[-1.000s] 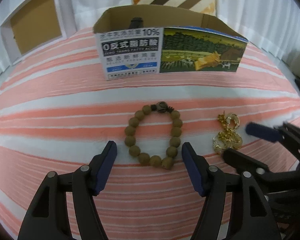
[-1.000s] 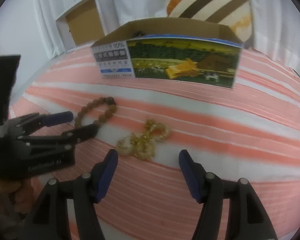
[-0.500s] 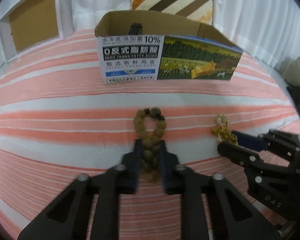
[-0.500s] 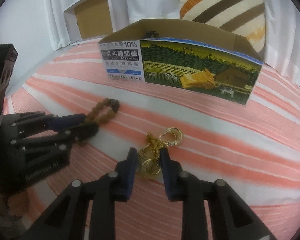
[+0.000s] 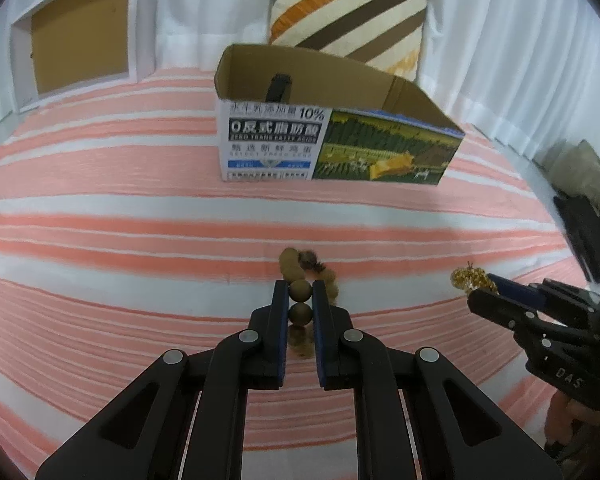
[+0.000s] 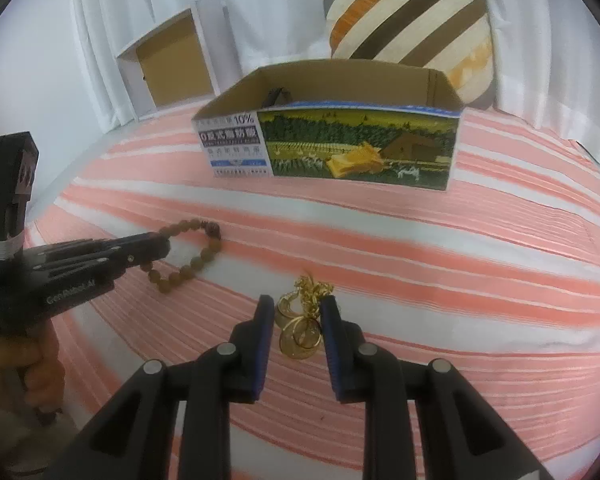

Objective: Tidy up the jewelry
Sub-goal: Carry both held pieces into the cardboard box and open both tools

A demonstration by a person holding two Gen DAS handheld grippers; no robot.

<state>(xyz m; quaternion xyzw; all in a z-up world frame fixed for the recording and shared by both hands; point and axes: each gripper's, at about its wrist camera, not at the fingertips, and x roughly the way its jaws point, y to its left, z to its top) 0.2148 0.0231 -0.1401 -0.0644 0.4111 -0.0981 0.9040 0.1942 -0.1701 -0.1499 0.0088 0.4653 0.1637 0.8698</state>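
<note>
My left gripper [image 5: 300,292] is shut on a brown wooden bead bracelet [image 5: 300,290], lifted off the striped bedcover; its loop hangs down in the right wrist view [image 6: 188,268]. My right gripper [image 6: 298,312] is shut on a gold jewelry piece with rings and chain [image 6: 300,330], held just above the cover; it also shows in the left wrist view [image 5: 470,278]. An open cardboard box [image 5: 320,144] with printed sides stands ahead, also seen from the right wrist [image 6: 340,148].
A dark object [image 5: 278,84] lies inside the box. A striped pillow [image 5: 348,16] leans behind it. A white-framed brown panel [image 5: 80,28] stands at the back left. White curtains hang behind. The pink-and-white striped bedcover [image 5: 140,240] spreads all around.
Both grippers closed from wide open, the left on the bead bracelet and the right on the gold jewelry, and both have lifted their pieces up off the cover.
</note>
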